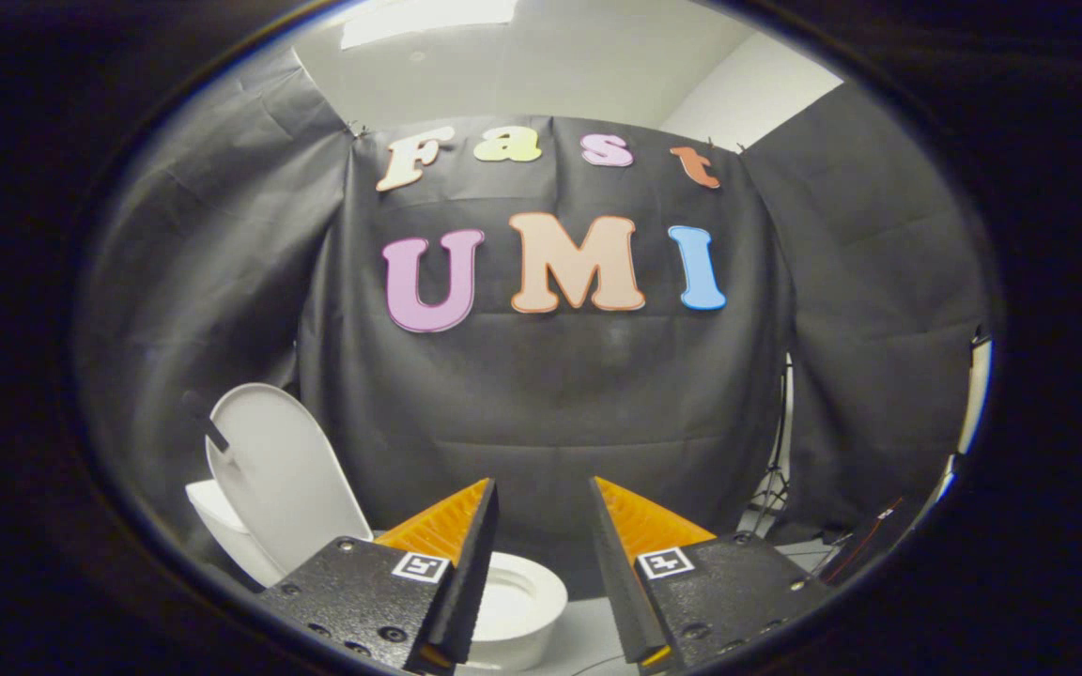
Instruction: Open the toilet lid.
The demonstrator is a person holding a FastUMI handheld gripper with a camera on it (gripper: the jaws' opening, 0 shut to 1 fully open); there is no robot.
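Toilet lid (283,469) stands upright, raised off the bowl (517,606), left of and beyond the tool (541,512). Tool fingers parted, holding nothing. Opening step judged complete; next move calls only for backing clear without knocking the lid.

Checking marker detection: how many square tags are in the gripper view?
2. One tag on the left finger, one tag on the right finger of the open gripper, above the toilet bowl. Others could be hidden.
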